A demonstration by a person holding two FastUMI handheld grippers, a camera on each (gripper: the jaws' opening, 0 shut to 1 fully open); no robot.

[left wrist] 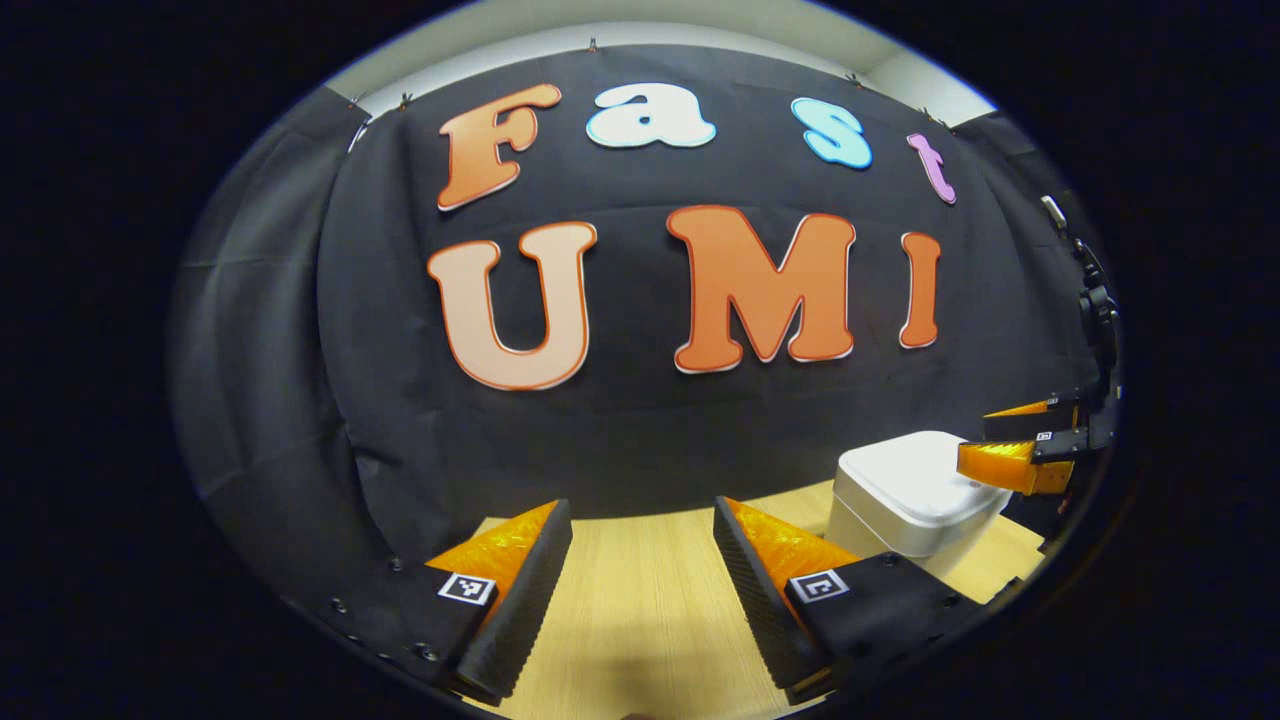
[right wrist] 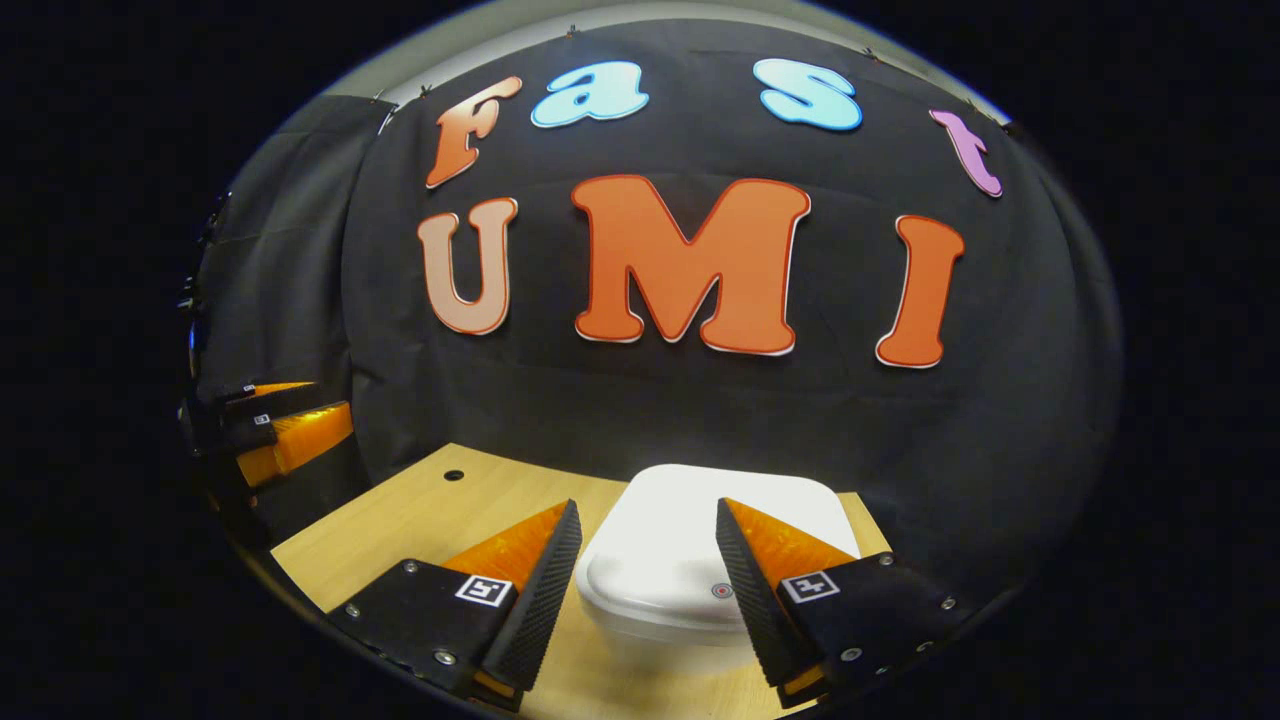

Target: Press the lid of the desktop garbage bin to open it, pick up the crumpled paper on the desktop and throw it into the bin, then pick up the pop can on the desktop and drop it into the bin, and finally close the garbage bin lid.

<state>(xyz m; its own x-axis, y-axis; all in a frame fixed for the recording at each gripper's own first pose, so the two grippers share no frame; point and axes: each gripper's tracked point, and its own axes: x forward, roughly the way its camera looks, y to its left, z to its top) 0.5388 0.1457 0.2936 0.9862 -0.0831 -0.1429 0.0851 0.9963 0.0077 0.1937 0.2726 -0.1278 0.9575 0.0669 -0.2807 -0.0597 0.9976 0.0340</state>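
1. Left gripper view: the left gripper stands open, its two fingers well apart and nothing between them. Under and ahead of it is only the bare wooden desktop. The white garbage bin stands ahead and to the right of this claw, with its lid down. The right gripper hangs over the far right edge of the bin, close above the lid; I cannot tell here if it touches.

2. Right gripper view: the right gripper is open and holds nothing. The bin sits directly ahead, between and just beyond its fingers, and the lid is flat and shut. A small round mark shows near the front edge of the lid. The left gripper waits far to the left of this claw.

3. Judgement: with the lid shut and both claws empty, the frames suit either the first press or the final closing. No crumpled paper or pop can appears here, so I cannot tell which.
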